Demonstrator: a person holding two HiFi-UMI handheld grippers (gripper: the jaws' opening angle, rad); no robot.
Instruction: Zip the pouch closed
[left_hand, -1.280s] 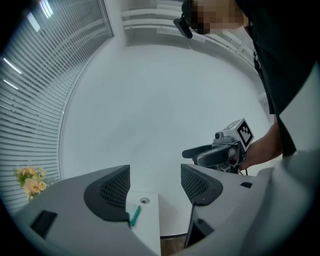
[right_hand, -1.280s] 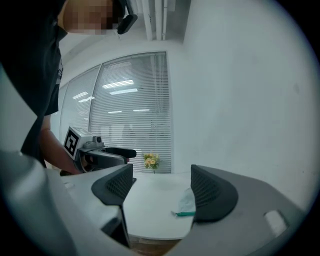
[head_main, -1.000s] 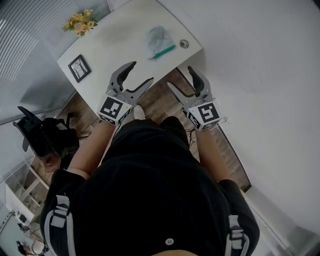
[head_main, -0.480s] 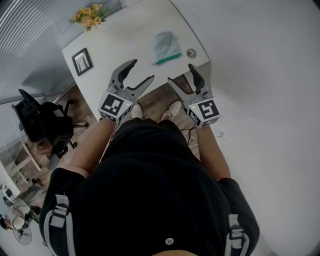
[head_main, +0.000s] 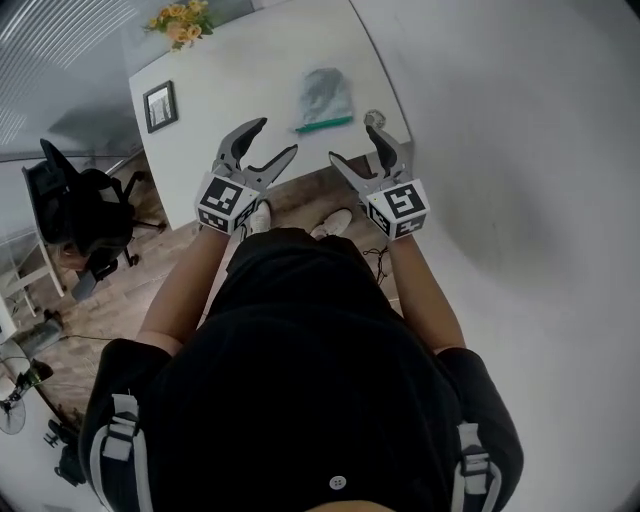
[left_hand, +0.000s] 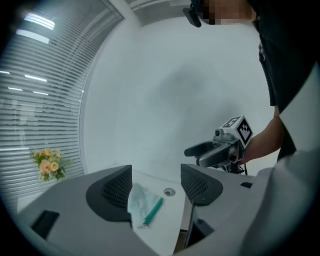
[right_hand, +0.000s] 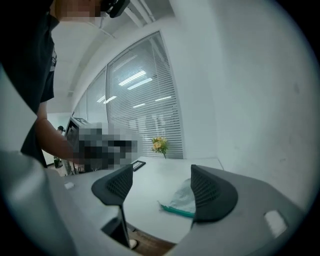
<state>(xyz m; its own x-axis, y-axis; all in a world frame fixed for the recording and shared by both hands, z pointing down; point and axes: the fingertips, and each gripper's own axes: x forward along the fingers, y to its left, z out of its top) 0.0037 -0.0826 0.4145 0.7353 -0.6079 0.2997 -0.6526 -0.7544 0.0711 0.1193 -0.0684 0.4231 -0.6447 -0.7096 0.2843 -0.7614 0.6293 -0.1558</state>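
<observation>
A pale, see-through pouch (head_main: 325, 96) with a teal zip strip (head_main: 324, 124) lies flat on the white table (head_main: 230, 100), near its front right corner. In the left gripper view the pouch (left_hand: 141, 201) shows between the jaws, far beyond them; in the right gripper view the pouch (right_hand: 181, 201) lies partly behind the right jaw. My left gripper (head_main: 268, 142) is open, held in the air before the table's front edge, touching nothing. My right gripper (head_main: 355, 146) is open too, beside it and short of the pouch.
A small framed picture (head_main: 159, 105) and a bunch of yellow flowers (head_main: 184, 20) stand at the table's far left. A round metal grommet (head_main: 375, 118) sits in the tabletop right of the pouch. A black office chair (head_main: 85, 215) is on the floor to the left.
The table and pouch have drawn nearer and shifted in the head view as the person stepped forward. Both grippers have stayed open and empty.
</observation>
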